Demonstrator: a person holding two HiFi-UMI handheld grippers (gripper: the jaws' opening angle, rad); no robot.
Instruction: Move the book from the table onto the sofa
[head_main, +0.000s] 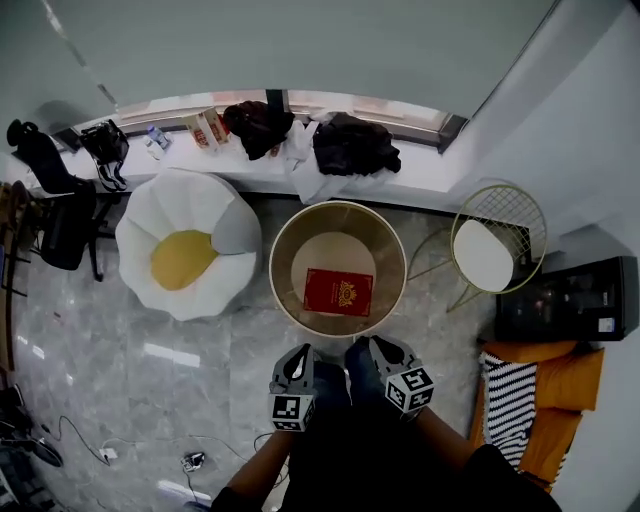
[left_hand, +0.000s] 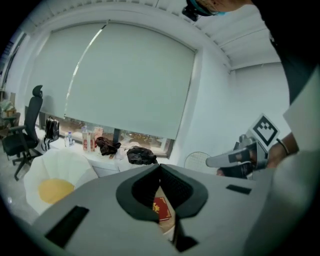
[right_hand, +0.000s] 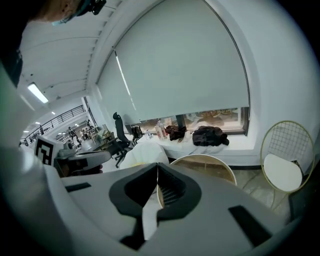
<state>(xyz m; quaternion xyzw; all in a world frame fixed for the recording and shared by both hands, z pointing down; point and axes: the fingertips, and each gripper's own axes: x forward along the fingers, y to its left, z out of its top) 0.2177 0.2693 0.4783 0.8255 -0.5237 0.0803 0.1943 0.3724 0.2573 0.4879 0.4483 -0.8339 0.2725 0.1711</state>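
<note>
A red book (head_main: 338, 292) with a gold emblem lies flat on the round gold-rimmed table (head_main: 273, 270). Left of the table stands the white petal-shaped sofa (head_main: 225, 215) with a yellow cushion (head_main: 182, 258). My left gripper (head_main: 300, 354) and right gripper (head_main: 364, 346) hover side by side just short of the table's near rim, both shut and holding nothing. In the left gripper view the left gripper (left_hand: 160, 168) has its jaws together, and the book (left_hand: 161, 208) shows below them. In the right gripper view the right gripper (right_hand: 158, 169) is shut too, with the table (right_hand: 220, 163) ahead.
A gold wire chair (head_main: 492, 250) with a white seat stands right of the table. The window ledge (head_main: 430, 178) behind carries dark clothes (head_main: 350, 145) and boxes. A black office chair (head_main: 50, 190) is at far left, a black cabinet (head_main: 570, 300) and striped orange fabric (head_main: 530, 400) at right.
</note>
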